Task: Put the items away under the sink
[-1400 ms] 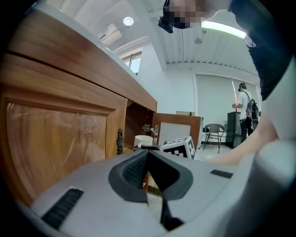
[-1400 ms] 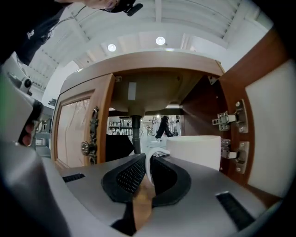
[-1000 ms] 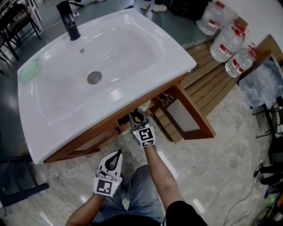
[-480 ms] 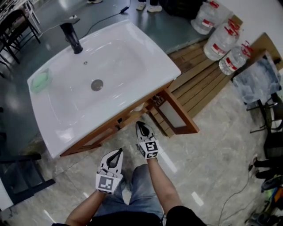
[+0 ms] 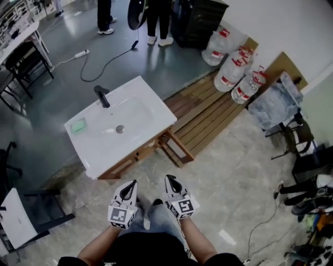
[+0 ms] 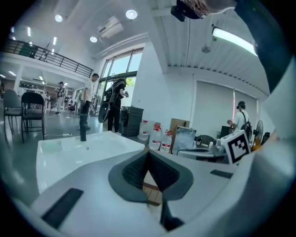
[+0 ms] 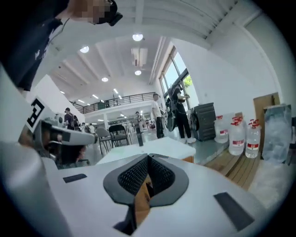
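The white sink (image 5: 119, 130) with a black faucet (image 5: 102, 96) sits on a wooden cabinet (image 5: 136, 157), whose door (image 5: 177, 149) stands open at the right. Both grippers hang well back from it, over the floor in front of my body. My left gripper (image 5: 132, 183) is shut with nothing between its jaws, and so is my right gripper (image 5: 169, 178). In the left gripper view the shut jaws (image 6: 148, 153) point over the sink (image 6: 78, 148). The right gripper (image 7: 149, 159) also points toward the sink (image 7: 159, 146). No loose items show outside the cabinet.
A green soap (image 5: 79, 125) lies on the sink's left rim. A wooden pallet (image 5: 208, 114) lies right of the cabinet, with large water bottles (image 5: 231, 67) behind it. Black chairs (image 5: 23, 57) stand at left. People (image 5: 156, 15) stand at the back; a cable (image 5: 104, 62) crosses the floor.
The view has pulled far back and up from the sink. My right gripper has come away from the cabinet opening and both grippers now sit side by side near my body.
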Motion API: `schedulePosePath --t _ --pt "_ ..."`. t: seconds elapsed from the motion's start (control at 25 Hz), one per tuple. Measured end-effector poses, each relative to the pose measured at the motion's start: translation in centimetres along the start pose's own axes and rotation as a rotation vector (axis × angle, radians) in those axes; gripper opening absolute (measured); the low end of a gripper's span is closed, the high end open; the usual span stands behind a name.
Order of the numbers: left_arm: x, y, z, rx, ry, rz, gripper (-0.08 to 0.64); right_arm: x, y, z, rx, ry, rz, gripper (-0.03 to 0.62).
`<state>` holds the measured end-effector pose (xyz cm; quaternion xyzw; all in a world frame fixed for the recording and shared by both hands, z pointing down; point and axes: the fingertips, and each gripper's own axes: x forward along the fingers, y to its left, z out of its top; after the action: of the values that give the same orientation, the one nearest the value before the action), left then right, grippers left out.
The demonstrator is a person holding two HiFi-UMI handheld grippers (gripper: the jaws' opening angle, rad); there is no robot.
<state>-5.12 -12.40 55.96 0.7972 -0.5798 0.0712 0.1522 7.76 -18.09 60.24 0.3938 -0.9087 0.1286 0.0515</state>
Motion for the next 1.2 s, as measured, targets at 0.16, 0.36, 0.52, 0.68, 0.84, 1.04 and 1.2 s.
schedulePosePath --t 0.16,0.36,0.52,0.68,0.84,1.04,1.2 --pt "-4.1 -1.9 9.0 0.044 -0.075 -0.025 0.006 -6.0 2.7 11.9 -0.008 -0.089 -0.034 0.011" --pt "-8.8 -1.8 18.5 0.01 -0.213 -0.003 0.006 -10.8 4.7 21.0 -0.084 -0.227 -0.126 0.011" --pt "-11.7 -0.8 21.1 0.052 -0.271 0.067 0.006 -13.1 5.3 24.0 -0.124 -0.297 -0.18 0.011" --pt "-13.8 -0.1 21.5 0.044 -0.305 0.104 0.006 -13.8 5.8 24.8 -0.176 -0.325 -0.183 0.011" --pt "-14.1 0.1 21.2 0.048 -0.312 0.108 0.006 -13.6 6.2 24.8 -0.2 -0.344 -0.18 0.011" --pt "-13.4 -0.6 21.9 0.063 -0.323 0.075 0.006 -13.4 6.7 25.6 -0.182 -0.375 -0.178 0.011" --pt "-13.0 -1.3 22.2 0.067 -0.334 0.058 0.006 -13.5 6.8 25.4 -0.187 -0.369 -0.179 0.011"
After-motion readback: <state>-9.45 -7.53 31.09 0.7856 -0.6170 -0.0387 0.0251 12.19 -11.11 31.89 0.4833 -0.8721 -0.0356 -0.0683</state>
